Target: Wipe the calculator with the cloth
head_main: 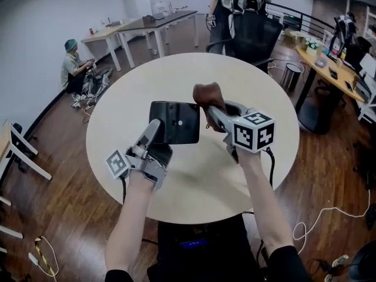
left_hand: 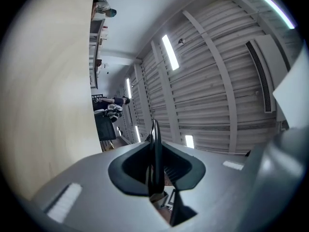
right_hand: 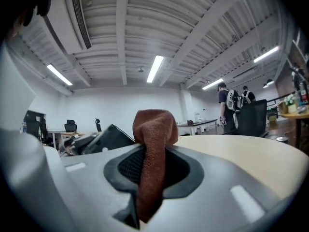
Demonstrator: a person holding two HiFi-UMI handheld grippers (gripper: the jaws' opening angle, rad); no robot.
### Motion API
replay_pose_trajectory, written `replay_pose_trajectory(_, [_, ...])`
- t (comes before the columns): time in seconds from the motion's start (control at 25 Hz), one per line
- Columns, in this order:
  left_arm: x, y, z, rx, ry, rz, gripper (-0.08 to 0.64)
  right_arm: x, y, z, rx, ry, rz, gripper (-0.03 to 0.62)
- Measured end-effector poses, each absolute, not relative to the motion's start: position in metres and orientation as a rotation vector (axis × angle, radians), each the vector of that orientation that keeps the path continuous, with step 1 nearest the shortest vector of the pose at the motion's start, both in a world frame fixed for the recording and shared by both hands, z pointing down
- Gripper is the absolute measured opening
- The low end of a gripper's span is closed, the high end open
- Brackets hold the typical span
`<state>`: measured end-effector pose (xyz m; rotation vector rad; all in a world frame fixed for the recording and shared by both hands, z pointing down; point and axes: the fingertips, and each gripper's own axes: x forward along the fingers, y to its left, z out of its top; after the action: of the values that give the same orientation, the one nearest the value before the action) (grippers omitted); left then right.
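A black calculator is held up off the round pale table, with its plain back side facing me. My left gripper is shut on its near left edge. In the left gripper view the calculator shows as a thin dark edge between the jaws of the left gripper. My right gripper is shut on a brown cloth, just right of the calculator's top corner. In the right gripper view the cloth bulges above the right gripper, and the calculator stands to its left.
A black office chair with backpacks stands beyond the table's far edge. A person sits on the floor at the far left beside long desks. A desk with clutter stands at the right. The table top stretches right of the cloth.
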<state>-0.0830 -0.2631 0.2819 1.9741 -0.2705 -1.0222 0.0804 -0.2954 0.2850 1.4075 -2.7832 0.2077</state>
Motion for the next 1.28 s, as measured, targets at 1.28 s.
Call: replay_pose_trajectory(1.28, [-0.089,-0.261,0.284,1.964,-0.301,-1.133,0.071,0.094,-0.285,0.325,1.394,-2.685,0.213,0.084])
